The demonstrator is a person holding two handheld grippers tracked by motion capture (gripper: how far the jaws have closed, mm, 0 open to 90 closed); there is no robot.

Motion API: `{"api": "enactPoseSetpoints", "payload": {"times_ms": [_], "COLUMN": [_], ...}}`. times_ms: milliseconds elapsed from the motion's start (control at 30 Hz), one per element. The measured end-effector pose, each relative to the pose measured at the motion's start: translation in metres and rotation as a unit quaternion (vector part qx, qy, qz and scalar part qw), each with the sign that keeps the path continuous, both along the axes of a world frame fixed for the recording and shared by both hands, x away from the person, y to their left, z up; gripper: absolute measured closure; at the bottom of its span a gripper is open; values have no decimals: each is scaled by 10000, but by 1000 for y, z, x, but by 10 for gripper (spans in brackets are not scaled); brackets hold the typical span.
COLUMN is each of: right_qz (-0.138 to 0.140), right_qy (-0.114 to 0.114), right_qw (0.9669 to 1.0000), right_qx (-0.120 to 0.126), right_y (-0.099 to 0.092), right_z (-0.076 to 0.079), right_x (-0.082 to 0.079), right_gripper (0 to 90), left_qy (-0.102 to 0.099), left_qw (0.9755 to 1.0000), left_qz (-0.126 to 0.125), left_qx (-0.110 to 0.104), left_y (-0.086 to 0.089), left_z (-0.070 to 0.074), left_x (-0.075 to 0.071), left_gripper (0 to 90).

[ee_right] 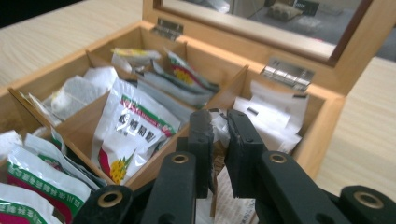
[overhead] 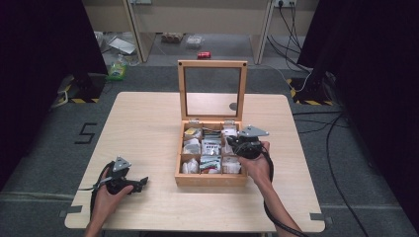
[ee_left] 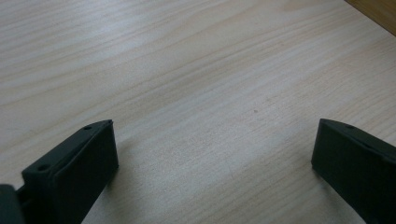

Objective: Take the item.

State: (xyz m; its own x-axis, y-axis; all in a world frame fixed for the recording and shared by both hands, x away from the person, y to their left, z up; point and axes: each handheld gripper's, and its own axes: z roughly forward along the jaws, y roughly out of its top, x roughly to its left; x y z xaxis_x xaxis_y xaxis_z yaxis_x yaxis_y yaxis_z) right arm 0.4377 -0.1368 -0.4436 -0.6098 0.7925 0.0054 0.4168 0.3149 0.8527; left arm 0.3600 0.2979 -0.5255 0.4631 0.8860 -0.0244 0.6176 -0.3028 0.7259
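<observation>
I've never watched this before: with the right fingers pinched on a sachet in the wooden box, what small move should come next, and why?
Probably a gentle straight lift. The right gripper is shut on a pale sachet in the wooden box, between dividers; lifting upward should clear them and the neighbouring packets. The left gripper is open over the table.

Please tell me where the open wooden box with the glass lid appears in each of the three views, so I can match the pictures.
High view: wooden box at table centre, lid upright, right gripper over its right side.
Left gripper view: a brown wooden edge at top right, probably the box.
Right gripper view: box wall around the jaws.
Shared landmark: the pale wooden table.
</observation>
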Motion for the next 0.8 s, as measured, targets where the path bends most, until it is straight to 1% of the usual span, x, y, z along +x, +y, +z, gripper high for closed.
{"api": "enactPoseSetpoints", "payload": {"times_ms": [200,333,533,600,633,800], "right_qz": [-14,-41,-175,-262,-262,-449], "right_qy": [-151,-258,-324,-328,-328,-354], "right_qw": [9995,9989,9983,9979,9979,9968], "right_qx": [280,379,461,485,485,557], "right_y": [-8,-14,-24,-31,-31,-46], "right_z": [16,24,28,30,30,30], "right_x": [-4,-5,-4,-2,-2,1], "right_gripper": [819,820,820,821,821,821], "left_qy": [-1,-2,1,1,0,0], "left_qw": [10000,10000,10000,10000,10000,10000], "left_qz": [0,1,2,1,1,4], "left_qx": [1,1,2,4,4,4], "left_y": [0,0,0,0,0,0], "left_z": [0,0,0,0,0,0], "left_x": [0,0,0,0,0,0], "left_gripper": [0,0,0,0,0,0]}}
